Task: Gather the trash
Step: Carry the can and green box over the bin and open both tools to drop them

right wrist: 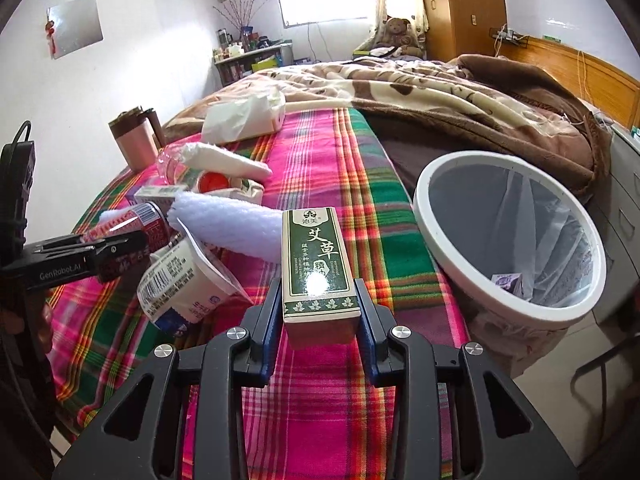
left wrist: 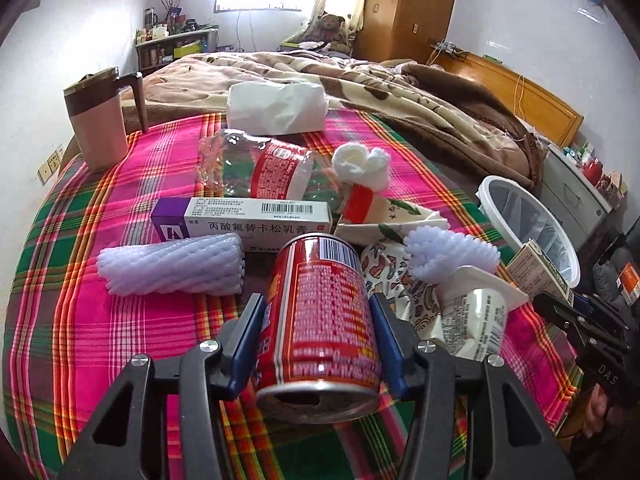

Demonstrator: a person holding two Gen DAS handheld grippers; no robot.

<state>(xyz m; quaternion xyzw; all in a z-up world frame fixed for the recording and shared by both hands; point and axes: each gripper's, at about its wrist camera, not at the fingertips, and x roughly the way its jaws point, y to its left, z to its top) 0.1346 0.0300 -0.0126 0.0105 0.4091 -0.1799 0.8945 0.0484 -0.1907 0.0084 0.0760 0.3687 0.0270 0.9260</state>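
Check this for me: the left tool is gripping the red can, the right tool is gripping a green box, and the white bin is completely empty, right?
Not quite. The white bin already has a small purple scrap in its liner, as the right wrist view shows. The rest holds: left tool grips the red can, right tool grips the green box.

The can point(left wrist: 320, 320) is showing glossy printed metal, and the green box point(right wrist: 316, 264) is gleaming with a glare spot on smooth cardboard. The plaid sheet point(left wrist: 80, 280) is looking like matt woven cloth, while the foam sleeve point(left wrist: 172, 268) is showing a ribbed, soft netted surface. The bin point(right wrist: 508, 240) is showing a smooth white plastic rim around a thin, crinkled clear liner.
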